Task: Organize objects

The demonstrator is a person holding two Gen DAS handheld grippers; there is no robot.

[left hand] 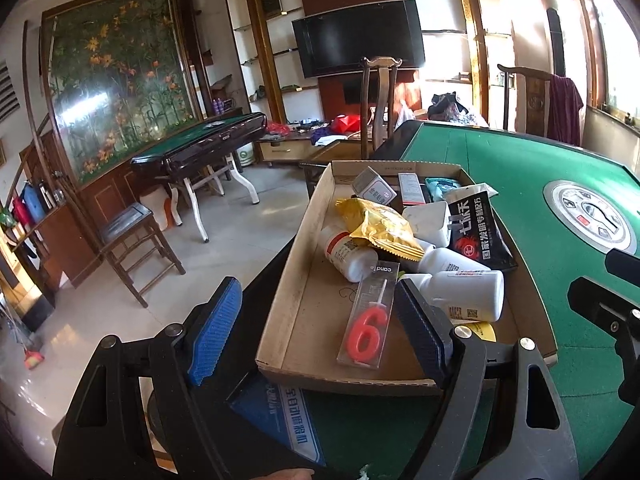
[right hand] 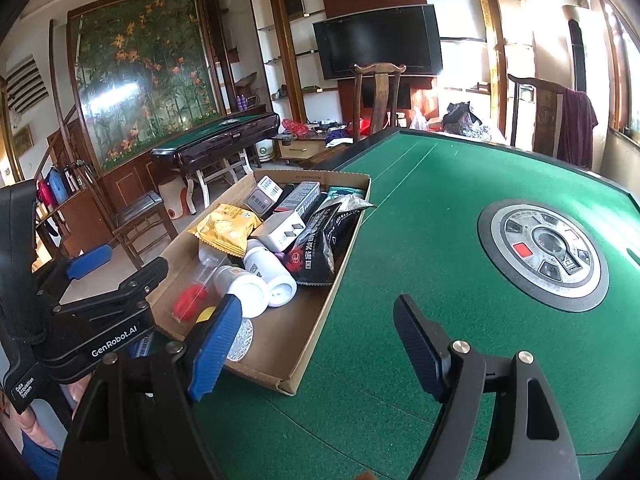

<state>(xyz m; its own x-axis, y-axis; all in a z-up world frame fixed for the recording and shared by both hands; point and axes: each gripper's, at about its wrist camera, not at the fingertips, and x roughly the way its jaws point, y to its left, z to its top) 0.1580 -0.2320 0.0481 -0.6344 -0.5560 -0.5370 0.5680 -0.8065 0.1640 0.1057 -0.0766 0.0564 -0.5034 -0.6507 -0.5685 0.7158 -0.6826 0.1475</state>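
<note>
A shallow cardboard tray [left hand: 288, 280] [right hand: 336, 280] lies on the left part of the green felt table [left hand: 520, 168] [right hand: 440, 200]. It holds a red "6" candle pack [left hand: 368, 328], white bottles [left hand: 468, 296] [right hand: 276, 276], a yellow snack bag [left hand: 380, 228] [right hand: 226, 226], a black pouch [left hand: 476, 228] [right hand: 320, 240], a white charger [left hand: 428, 224] and small boxes [left hand: 374, 190]. My left gripper [left hand: 320, 332] [right hand: 120, 264] hangs open over the tray's near end. My right gripper [right hand: 318, 344] is open above the tray's near right corner. Neither holds anything.
A round metal control panel [right hand: 544, 256] [left hand: 588, 216] is set into the felt to the right. Wooden chairs [right hand: 378, 96] stand at the far edge. A second green table [left hand: 200, 148] and a stool [left hand: 132, 232] stand on the tiled floor to the left.
</note>
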